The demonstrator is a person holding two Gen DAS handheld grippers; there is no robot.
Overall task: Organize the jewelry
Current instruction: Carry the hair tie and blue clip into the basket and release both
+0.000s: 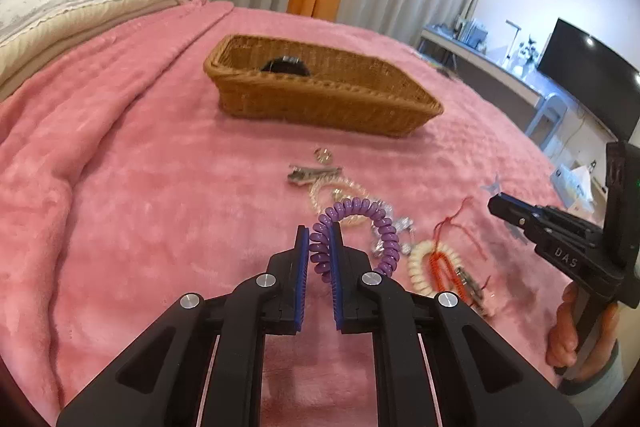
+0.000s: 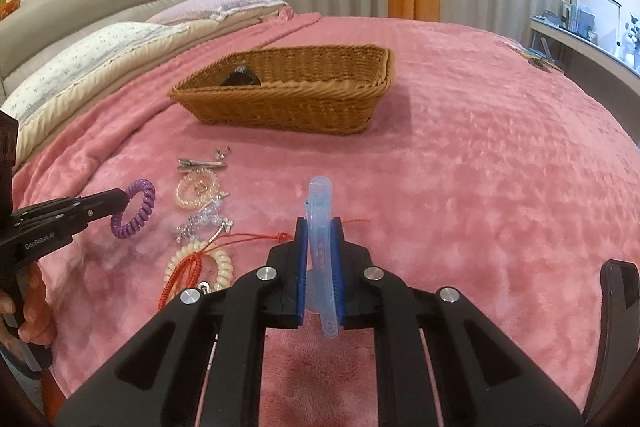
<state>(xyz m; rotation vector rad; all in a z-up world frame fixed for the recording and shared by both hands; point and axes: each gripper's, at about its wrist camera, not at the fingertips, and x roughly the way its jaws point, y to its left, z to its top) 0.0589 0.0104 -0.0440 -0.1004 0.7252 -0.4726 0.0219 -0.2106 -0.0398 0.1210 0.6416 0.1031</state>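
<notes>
On a pink bed, the left hand-held gripper [image 1: 320,239] pinches a purple coil hair tie [image 1: 356,227], near the loose jewelry pile [image 2: 200,223]. The right hand-held gripper [image 2: 320,239] pinches a pale blue hair clip [image 2: 320,223], its length pointing toward the basket [image 2: 288,103]. The basket lies ahead of both grippers, probably slightly nearer the left.

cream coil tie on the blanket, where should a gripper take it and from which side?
Pinch one strand of the cream coil at its right-hand arc in the right wrist view, coming from above with one finger inside the ring. It lies flat on the blanket, and the red cord drapes across its left half, so the right arc is the barer side.
</notes>
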